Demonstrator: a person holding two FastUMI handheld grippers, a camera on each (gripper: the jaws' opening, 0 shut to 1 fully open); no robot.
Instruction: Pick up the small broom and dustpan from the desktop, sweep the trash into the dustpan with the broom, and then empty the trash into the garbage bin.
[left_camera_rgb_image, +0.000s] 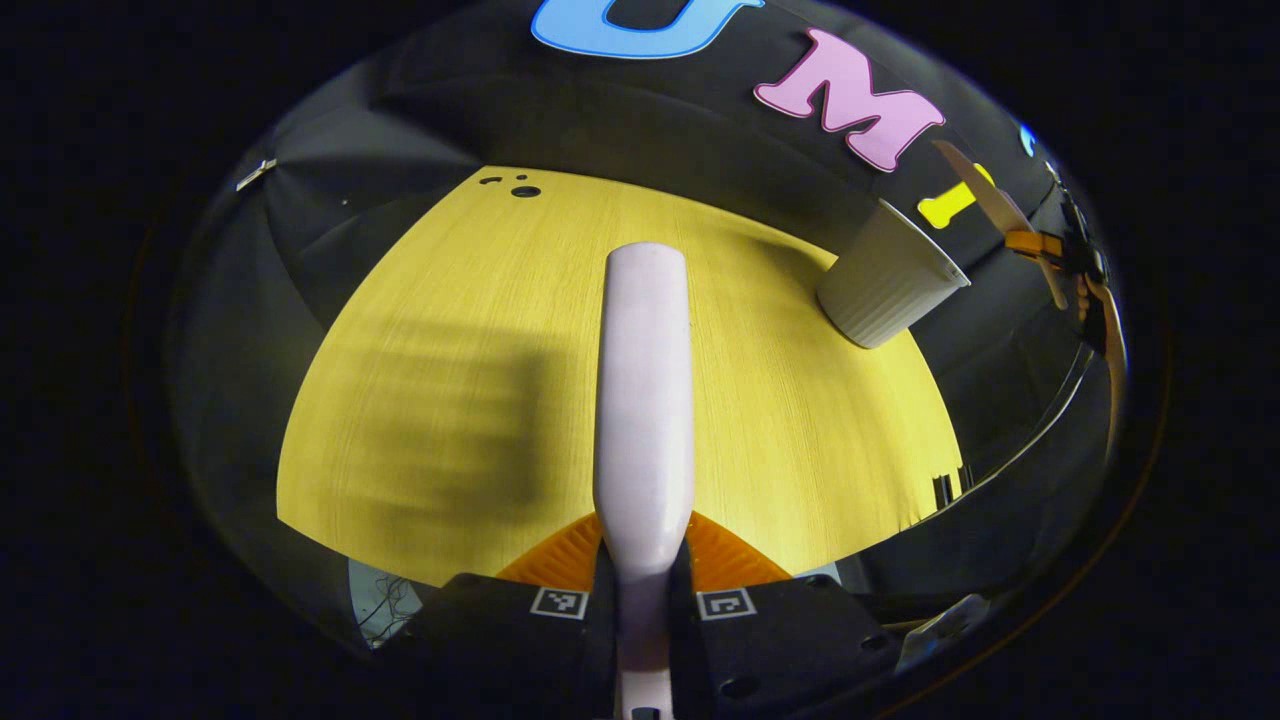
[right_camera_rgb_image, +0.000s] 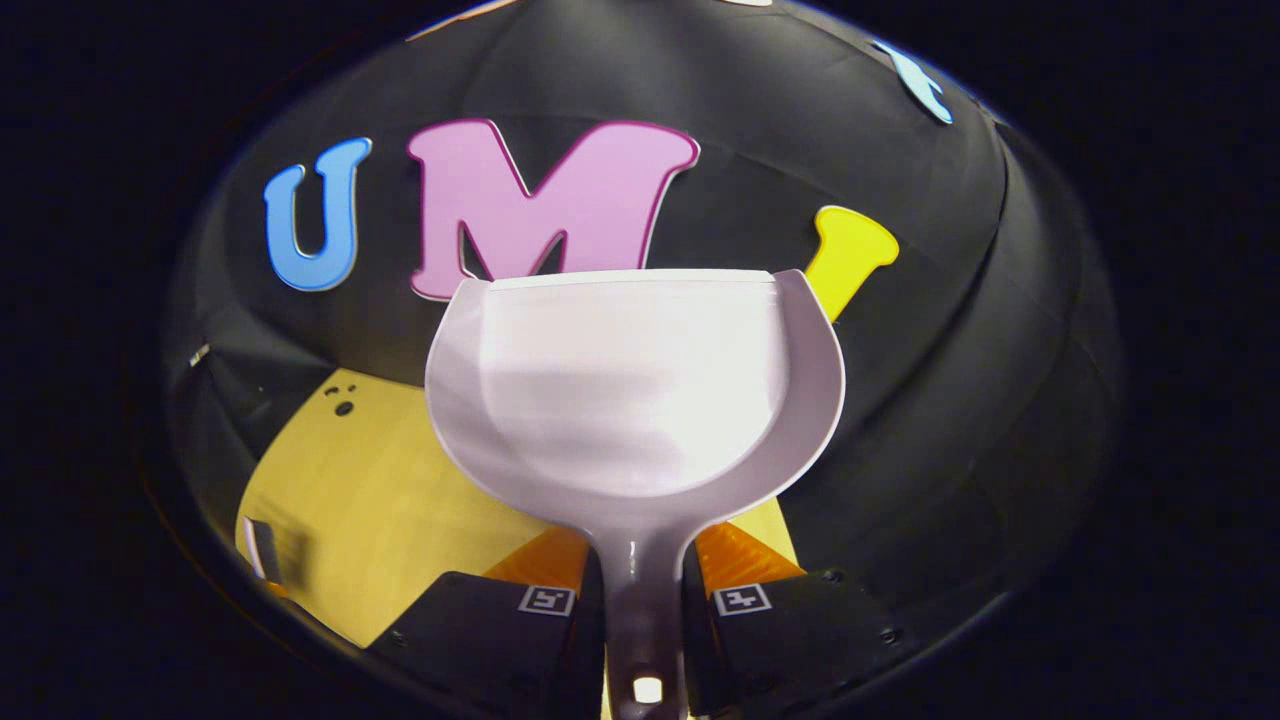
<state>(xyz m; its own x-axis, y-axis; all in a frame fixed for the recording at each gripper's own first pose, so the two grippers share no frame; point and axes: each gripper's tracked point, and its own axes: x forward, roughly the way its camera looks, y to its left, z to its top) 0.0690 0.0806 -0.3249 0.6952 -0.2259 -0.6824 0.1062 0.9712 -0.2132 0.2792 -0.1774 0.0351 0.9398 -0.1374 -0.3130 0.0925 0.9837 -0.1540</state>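
Here the broom (left_camera_rgb_image: 645, 400) shows me just its pale back; the bristles are hidden on the far side. My left gripper (left_camera_rgb_image: 641, 600) pinches its handle from both sides, head held above the yellow desktop (left_camera_rgb_image: 430, 400). The white garbage bin (left_camera_rgb_image: 885, 285) stands far right, near the desktop edge. My right gripper (right_camera_rgb_image: 642, 600) clamps the dustpan (right_camera_rgb_image: 635, 385) handle, pan lifted; I see no trash inside it.
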